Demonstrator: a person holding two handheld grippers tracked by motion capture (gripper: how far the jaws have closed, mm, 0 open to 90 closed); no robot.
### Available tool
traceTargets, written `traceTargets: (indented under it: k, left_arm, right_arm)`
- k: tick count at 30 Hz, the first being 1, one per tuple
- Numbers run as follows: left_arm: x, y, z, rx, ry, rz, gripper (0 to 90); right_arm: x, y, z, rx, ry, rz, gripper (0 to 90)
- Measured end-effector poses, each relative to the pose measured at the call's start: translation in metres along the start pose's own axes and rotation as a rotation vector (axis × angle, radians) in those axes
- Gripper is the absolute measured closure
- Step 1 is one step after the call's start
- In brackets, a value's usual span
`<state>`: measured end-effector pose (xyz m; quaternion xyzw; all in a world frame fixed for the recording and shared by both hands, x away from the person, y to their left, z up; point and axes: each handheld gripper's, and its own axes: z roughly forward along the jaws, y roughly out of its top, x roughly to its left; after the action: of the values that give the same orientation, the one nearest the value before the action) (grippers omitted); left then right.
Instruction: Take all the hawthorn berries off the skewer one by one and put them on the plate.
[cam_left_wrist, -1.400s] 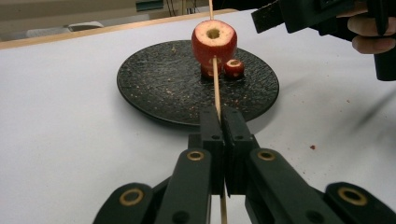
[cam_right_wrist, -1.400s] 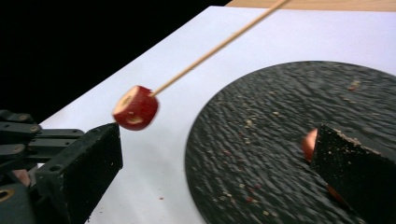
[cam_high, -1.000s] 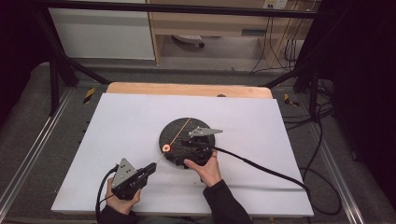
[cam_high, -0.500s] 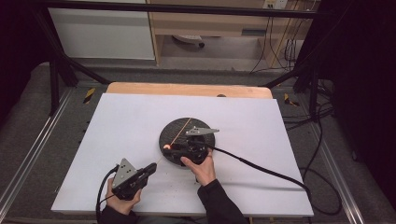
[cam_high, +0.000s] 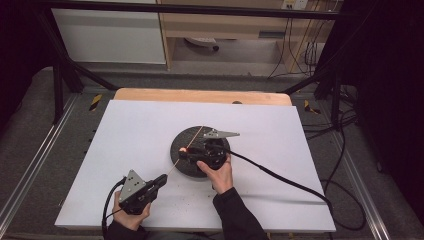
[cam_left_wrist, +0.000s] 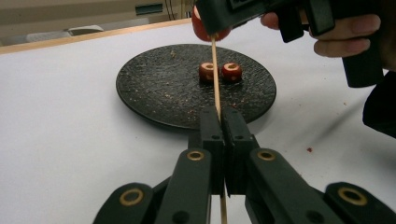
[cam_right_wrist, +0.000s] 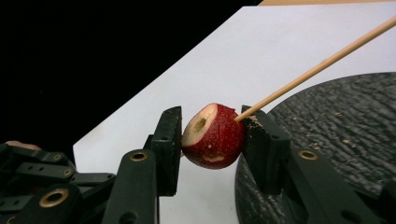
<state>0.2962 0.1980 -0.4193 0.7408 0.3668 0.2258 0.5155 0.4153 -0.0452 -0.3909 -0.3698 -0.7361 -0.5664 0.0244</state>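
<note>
Since the earlier frames your right gripper (cam_high: 189, 151) has been shifting a little toward the left side of the black plate (cam_high: 216, 170), and its jaws have just been closing; they are now pressing on a red fruit piece (cam_right_wrist: 214, 136) with a cored hole in its cut face. Your left gripper (cam_high: 161, 180) is keeping its jaws clamped together on the wooden skewer (cam_left_wrist: 215, 77), near the table's front edge, with the stick pointing up across the plate. In the right gripper view the skewer's tip is meeting the far side of the held piece, beside the right jaw. Two more cored pieces (cam_left_wrist: 219, 72) are lying side by side on the plate. You seem to be at the threading step: fruit held, stick lined up. Next you are probably needing to line the cored hole up with the tip and slide the piece along the stick, holding the skewer steady so it isn't bending.
</note>
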Motion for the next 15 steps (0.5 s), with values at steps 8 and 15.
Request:
traceTargets:
  k: [8,15]
  left_arm:
    - [0.001,0.0,-0.001,-0.006,0.001,0.0,88.4]
    - [0.0,0.0,-0.001,-0.011,0.001,-0.002,88.4]
  right_arm:
    - [-0.011,0.019,-0.008,-0.022,-0.049,-0.001,60.6]
    - [-0.022,0.034,-0.015,-0.036,-0.087,0.004,60.6]
